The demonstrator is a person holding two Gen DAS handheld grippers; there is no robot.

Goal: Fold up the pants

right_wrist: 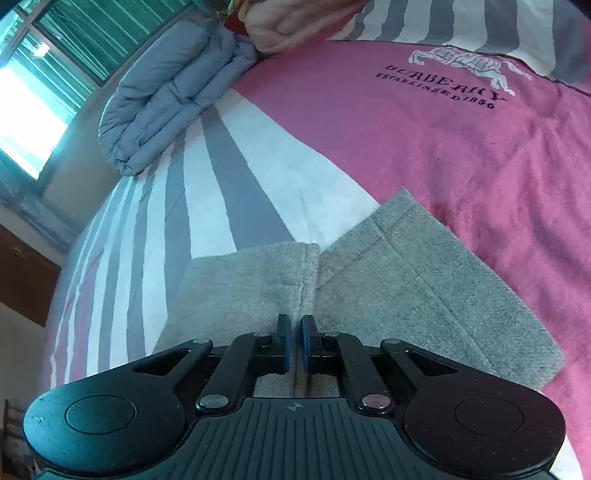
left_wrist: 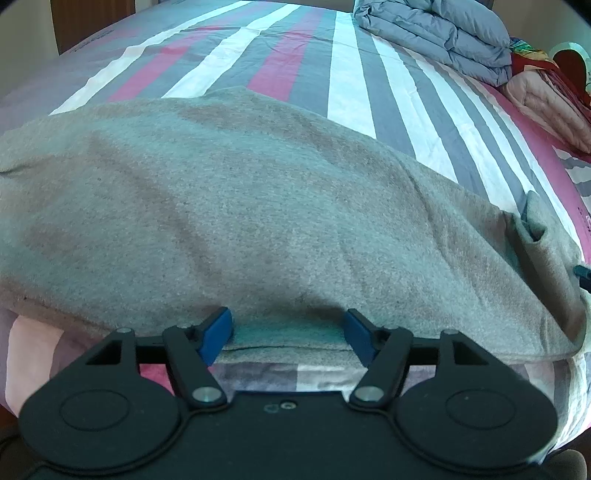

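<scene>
Grey fleece pants [left_wrist: 258,206] lie spread across the striped bed sheet [left_wrist: 347,85] and fill most of the left wrist view. My left gripper [left_wrist: 288,334] stands open at their near edge. Its blue pads [left_wrist: 218,332] are wide apart, with the flat hem between them, and they do not press it. In the right wrist view one end of the pants [right_wrist: 424,280] lies on the pink part of the sheet [right_wrist: 480,155]. My right gripper [right_wrist: 294,341] is shut, its pads pinching a raised ridge of the grey cloth that runs up from between them.
A folded grey-blue duvet [left_wrist: 436,33] [right_wrist: 166,103] sits at the far side of the bed, with a folded pink blanket [left_wrist: 546,99] beside it. A bright window [right_wrist: 37,92] lies beyond the bed. The sheet's printed logo [right_wrist: 443,81] is beyond the pants.
</scene>
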